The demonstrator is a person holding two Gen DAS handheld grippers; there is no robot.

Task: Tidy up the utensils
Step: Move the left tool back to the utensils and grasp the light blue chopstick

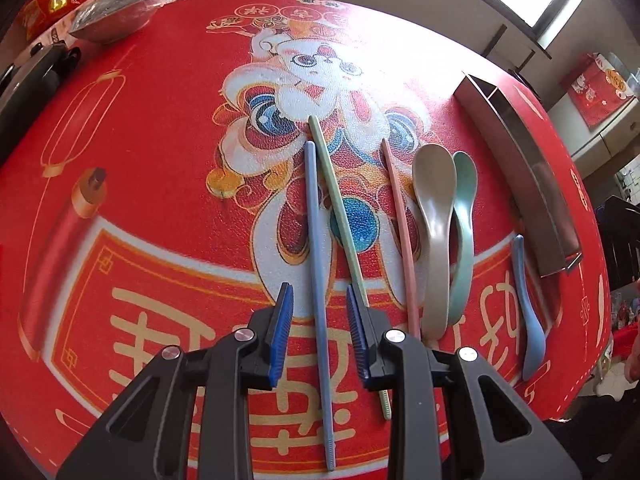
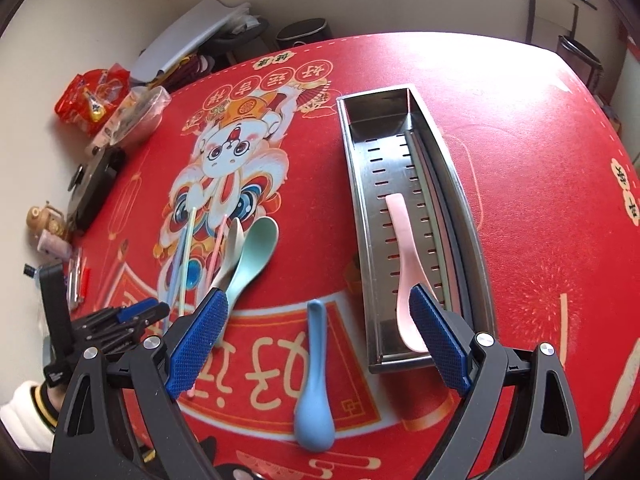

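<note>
In the left wrist view my left gripper [image 1: 319, 326] is open, low over the red mat, with the blue chopstick [image 1: 316, 248] lying between its fingers. A green chopstick [image 1: 340, 212] crosses beside it, then a pink chopstick [image 1: 400, 232], a beige spoon [image 1: 434, 232], a green spoon [image 1: 464, 216] and a blue spoon [image 1: 528, 312]. In the right wrist view my right gripper [image 2: 318, 340] is open and empty above the blue spoon [image 2: 314, 376]. The steel utensil tray [image 2: 360, 184] holds a pink spoon [image 2: 406, 264] and some chopsticks along its right side.
A red printed mat [image 2: 540, 160] covers the round table. Snack bags [image 2: 94, 96], a clear container [image 2: 132, 120], a dark pan [image 2: 94, 184] and small items stand at the table's far left edge. The left gripper [image 2: 132, 320] shows at the right wrist view's lower left.
</note>
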